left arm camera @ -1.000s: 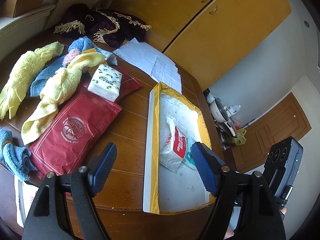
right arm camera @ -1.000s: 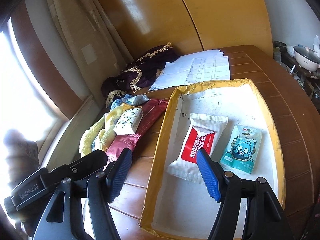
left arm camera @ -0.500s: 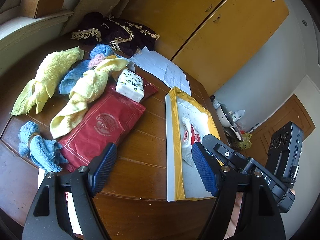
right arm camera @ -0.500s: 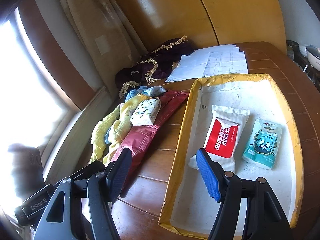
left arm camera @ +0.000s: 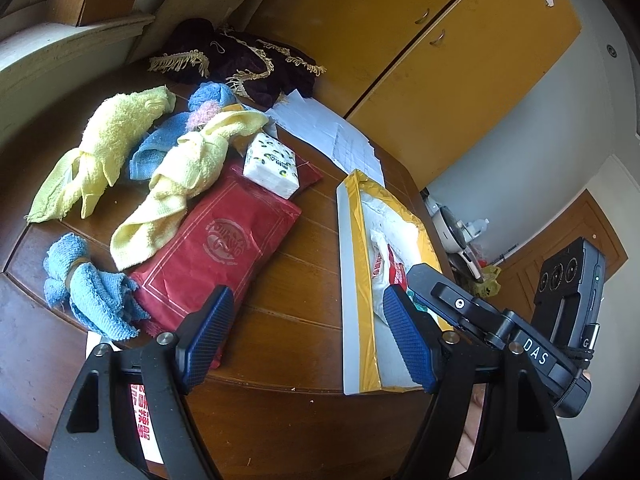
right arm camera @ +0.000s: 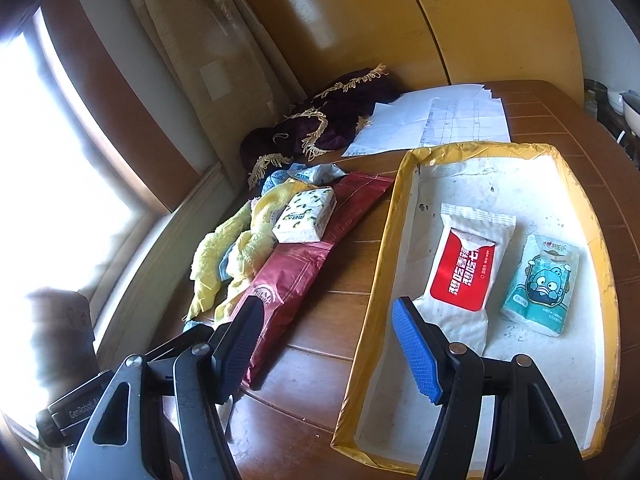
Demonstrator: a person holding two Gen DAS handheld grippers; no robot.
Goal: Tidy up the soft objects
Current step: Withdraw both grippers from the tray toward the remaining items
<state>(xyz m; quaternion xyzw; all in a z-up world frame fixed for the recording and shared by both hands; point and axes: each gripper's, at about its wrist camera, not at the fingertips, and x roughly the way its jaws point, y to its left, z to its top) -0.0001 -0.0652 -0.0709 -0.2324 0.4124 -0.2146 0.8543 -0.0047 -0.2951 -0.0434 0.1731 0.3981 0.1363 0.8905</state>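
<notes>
A yellow-rimmed white tray (right arm camera: 600, 240) (left arm camera: 354, 264) on the brown table holds a red-and-white wipes pack (right arm camera: 466, 268) and a small teal tissue pack (right arm camera: 540, 284). Left of the tray lie a red bag (left arm camera: 212, 252) (right arm camera: 304, 264), a white tissue pack with green dots (left arm camera: 272, 164) (right arm camera: 306, 218), two yellow towels (left arm camera: 104, 148) (left arm camera: 180, 176), a blue towel (left arm camera: 156, 148) and a knotted blue cloth (left arm camera: 88, 288). My left gripper (left arm camera: 306, 336) hangs open over bare table between bag and tray. My right gripper (right arm camera: 328, 350) is open over the tray's near-left edge, empty.
A dark purple fringed cloth (left arm camera: 240, 60) and white papers (left arm camera: 332, 136) lie at the table's far side by yellow cabinet doors (left arm camera: 440, 60). A window sill (right arm camera: 160, 240) runs along the left. A printed sheet (left arm camera: 140, 412) lies under my left gripper.
Both grippers pulled back and swung left. The towels and red bag now fill more of the left view, and the tray has slid to the right in both views. Nothing was picked up.
</notes>
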